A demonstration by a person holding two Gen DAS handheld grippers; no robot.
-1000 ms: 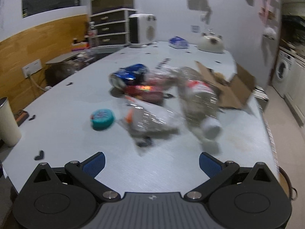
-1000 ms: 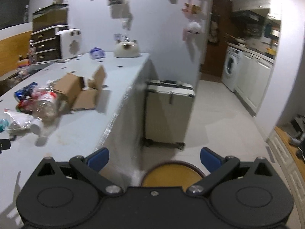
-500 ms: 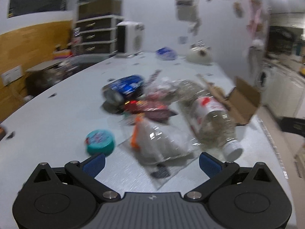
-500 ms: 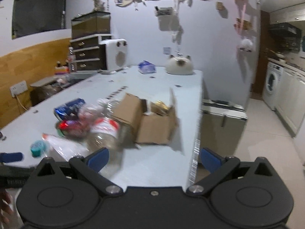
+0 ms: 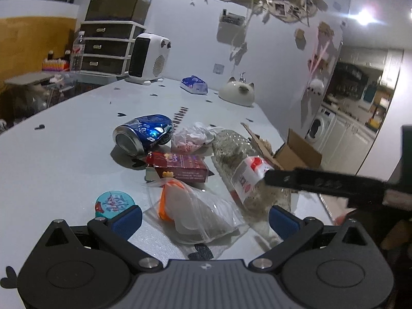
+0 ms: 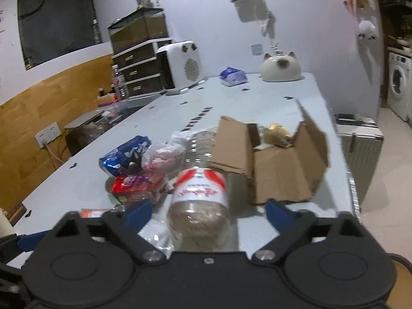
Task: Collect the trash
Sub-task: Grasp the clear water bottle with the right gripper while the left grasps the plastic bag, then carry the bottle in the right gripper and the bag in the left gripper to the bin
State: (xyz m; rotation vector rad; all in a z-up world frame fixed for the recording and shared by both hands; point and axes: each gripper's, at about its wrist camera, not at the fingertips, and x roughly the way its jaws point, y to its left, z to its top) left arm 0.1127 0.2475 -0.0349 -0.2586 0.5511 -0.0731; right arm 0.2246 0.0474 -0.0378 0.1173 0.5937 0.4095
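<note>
A pile of trash lies on the pale table [image 5: 64,154]. In it are a crushed blue can [image 5: 144,134], a red box [image 5: 177,167], a crumpled wrapper [image 5: 193,139], a teal lid [image 5: 114,202], a clear plastic bag [image 5: 190,211] and a clear bottle [image 5: 247,177] with a red-white label. My left gripper [image 5: 204,220] is open, with the bag just ahead between its fingers. My right gripper [image 6: 208,212] straddles the bottle [image 6: 198,198]. Its jaws are closing, with gaps still showing at both pads. An open cardboard box [image 6: 280,164] lies right of the bottle.
At the table's far end stand a white heater [image 5: 149,59], a blue tissue pack [image 5: 194,85] and a cat-shaped ornament [image 5: 238,92], with drawers [image 5: 108,49] behind. The table edge runs close on the right. Beyond it are a silver case [image 6: 360,139] and a washing machine [image 6: 399,85].
My right gripper swung left from the table edge and floor to the pile and now sits over the bottle, with its jaws narrower. My left gripper moved in toward the clear bag.
</note>
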